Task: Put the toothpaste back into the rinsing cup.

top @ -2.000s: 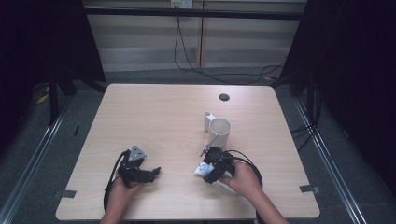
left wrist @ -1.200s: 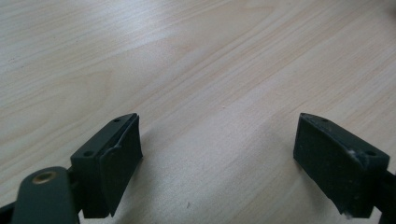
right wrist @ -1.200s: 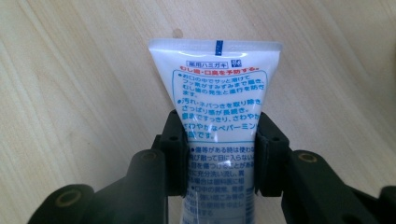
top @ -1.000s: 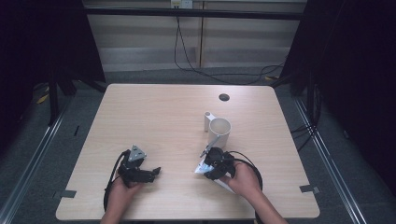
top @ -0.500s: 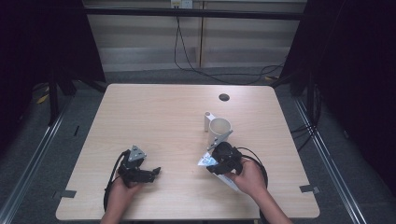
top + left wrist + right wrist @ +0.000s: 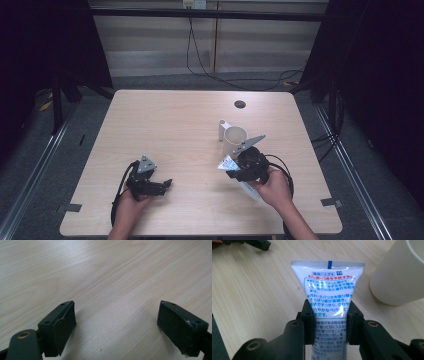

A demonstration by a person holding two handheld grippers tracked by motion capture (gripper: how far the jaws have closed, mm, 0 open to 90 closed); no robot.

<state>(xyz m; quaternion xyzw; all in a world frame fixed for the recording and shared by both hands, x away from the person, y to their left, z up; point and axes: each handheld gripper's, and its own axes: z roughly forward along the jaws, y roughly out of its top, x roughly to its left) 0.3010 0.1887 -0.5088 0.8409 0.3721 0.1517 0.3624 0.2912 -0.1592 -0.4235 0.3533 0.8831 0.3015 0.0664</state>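
Now right hand-held gripper [image 6: 330, 320] clamped on toothpaste tube [image 6: 329, 292], beside cup [image 6: 399, 272], left hand-held gripper [image 6: 117, 327] wide open

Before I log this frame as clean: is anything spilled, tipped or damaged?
Nothing stands out. The cup stands upright on the table with no spill around it. The right gripper is shut on the tube, which looks intact. The left gripper is open over bare wood.

On the table [image 6: 165, 125], the mug [image 6: 235, 138] stands right of centre, a hole [image 6: 240, 104] behind it near the far edge. The tube [image 6: 239, 175] sits just before the mug, in the right gripper [image 6: 238, 169]. The left gripper [image 6: 161, 184] rests near the front-left corner.
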